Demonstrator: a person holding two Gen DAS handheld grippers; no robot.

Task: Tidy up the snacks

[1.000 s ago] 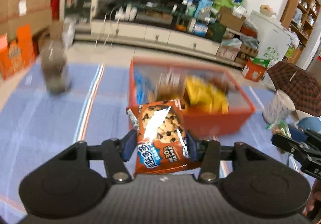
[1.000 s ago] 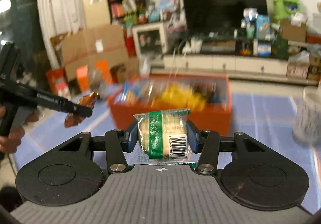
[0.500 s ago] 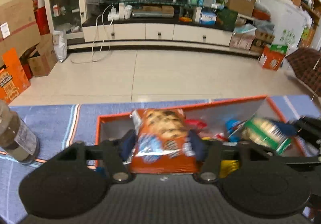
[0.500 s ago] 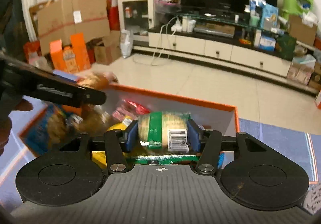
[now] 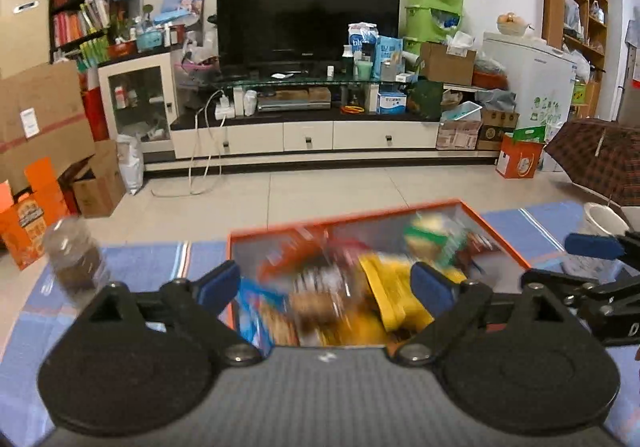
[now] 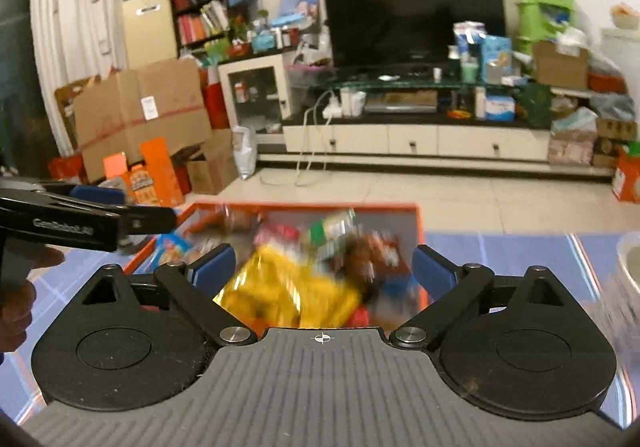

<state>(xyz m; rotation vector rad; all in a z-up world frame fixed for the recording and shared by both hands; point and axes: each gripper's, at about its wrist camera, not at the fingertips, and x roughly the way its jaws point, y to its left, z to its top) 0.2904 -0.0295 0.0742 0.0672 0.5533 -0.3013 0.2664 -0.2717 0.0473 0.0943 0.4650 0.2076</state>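
An orange box full of snack packs sits on the blue mat right ahead of both grippers. My left gripper hangs over its near side with its jaws opening wide; no pack touches the pads. Below it lies a motion-blurred orange-brown cookie pack beside a yellow bag. My right gripper is also opening over the box, empty. A green-banded pack lies blurred among the snacks, also visible in the left wrist view. Each gripper shows at the edge of the other's view.
A brown bottle stands on the mat left of the box. A white cup stands to the box's right. Beyond the mat are tiled floor, cardboard boxes, a TV stand and an open umbrella.
Both grippers came forward over the orange box and opened. The cookie pack left my left jaws and the green-banded pack left my right jaws; both now lie in the box.
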